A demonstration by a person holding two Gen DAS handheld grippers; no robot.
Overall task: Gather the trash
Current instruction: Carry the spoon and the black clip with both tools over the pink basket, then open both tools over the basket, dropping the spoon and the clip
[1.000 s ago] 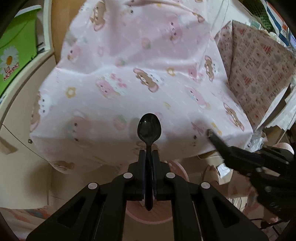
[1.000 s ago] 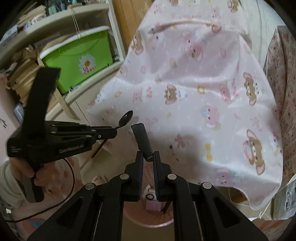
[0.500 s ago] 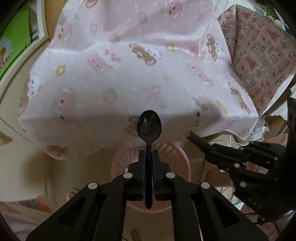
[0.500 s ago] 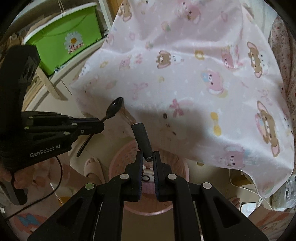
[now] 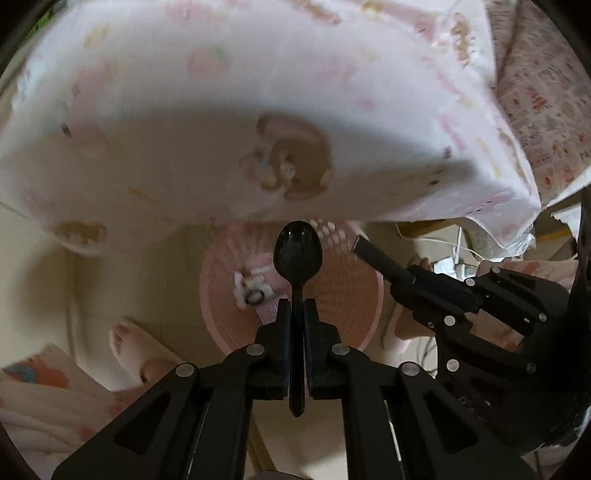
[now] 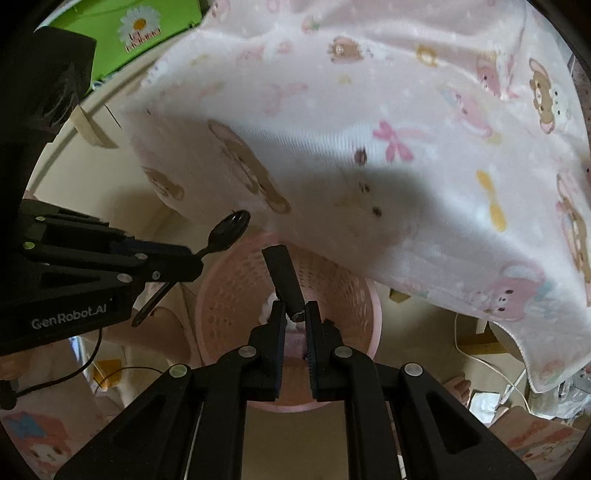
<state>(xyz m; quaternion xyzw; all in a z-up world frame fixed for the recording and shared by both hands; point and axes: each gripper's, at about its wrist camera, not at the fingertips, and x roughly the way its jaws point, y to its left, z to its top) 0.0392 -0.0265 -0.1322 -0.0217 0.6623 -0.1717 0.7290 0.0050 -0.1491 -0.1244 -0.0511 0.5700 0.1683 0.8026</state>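
Observation:
My left gripper (image 5: 296,308) is shut on a black plastic spoon (image 5: 297,254), bowl forward, above the pink trash basket (image 5: 221,317). The spoon also shows in the right wrist view (image 6: 227,230). My right gripper (image 6: 295,312) is shut on a flat black stick-like piece (image 6: 282,275) that juts forward over the pink trash basket (image 6: 369,325). That piece also shows in the left wrist view (image 5: 378,256). Some white and pink trash (image 5: 253,288) lies in the basket.
A table under a pink bear-print cloth (image 5: 221,110) overhangs the basket; the cloth (image 6: 369,129) hangs low in the right wrist view. A green bin (image 6: 147,33) stands on a shelf at far left. A patterned cloth (image 5: 543,92) lies at right. Slippered feet (image 5: 136,347) stand beside the basket.
Both grippers have come down and forward with their items. The basket is now nearer and directly under them; the table edge has risen in both views.

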